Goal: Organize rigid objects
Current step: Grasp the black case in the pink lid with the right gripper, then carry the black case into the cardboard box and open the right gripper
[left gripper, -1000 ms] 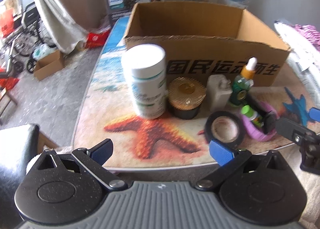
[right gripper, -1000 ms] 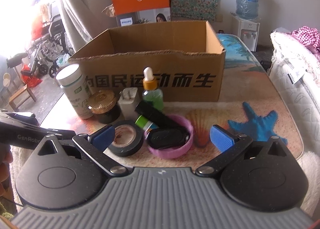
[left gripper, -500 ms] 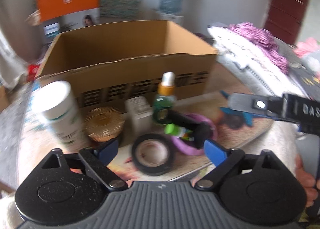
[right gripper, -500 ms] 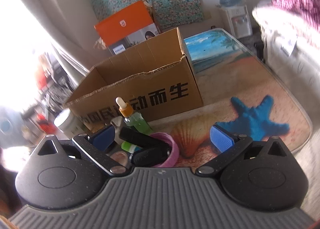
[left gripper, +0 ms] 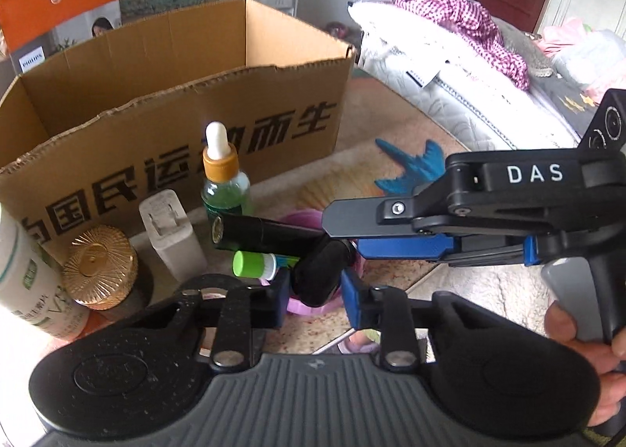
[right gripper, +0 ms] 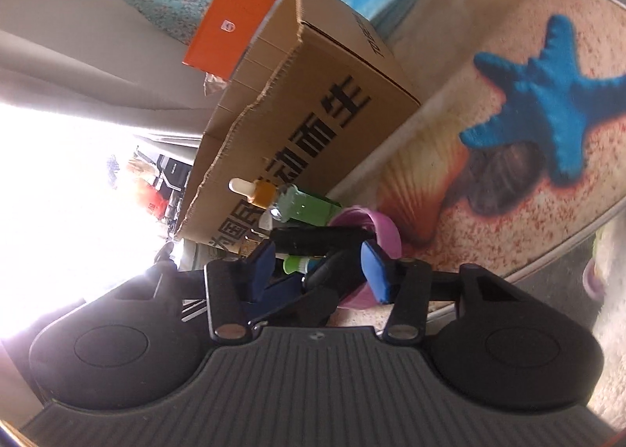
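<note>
Closing L gripper (left gripper: 315,300) jaws, black item (left gripper: 317,275) btwn

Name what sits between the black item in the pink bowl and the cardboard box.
Behind the black item, the black tube lies across the far rim of the pink bowl, the dropper bottle stands beyond, then the front wall of the cardboard box.

The open brown cardboard box (left gripper: 184,95) is walling off the back; the beach-print table (left gripper: 391,126) is lying bare rightward.

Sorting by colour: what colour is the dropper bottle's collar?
Orange, on the dropper bottle; clearest in the left wrist view.
</note>
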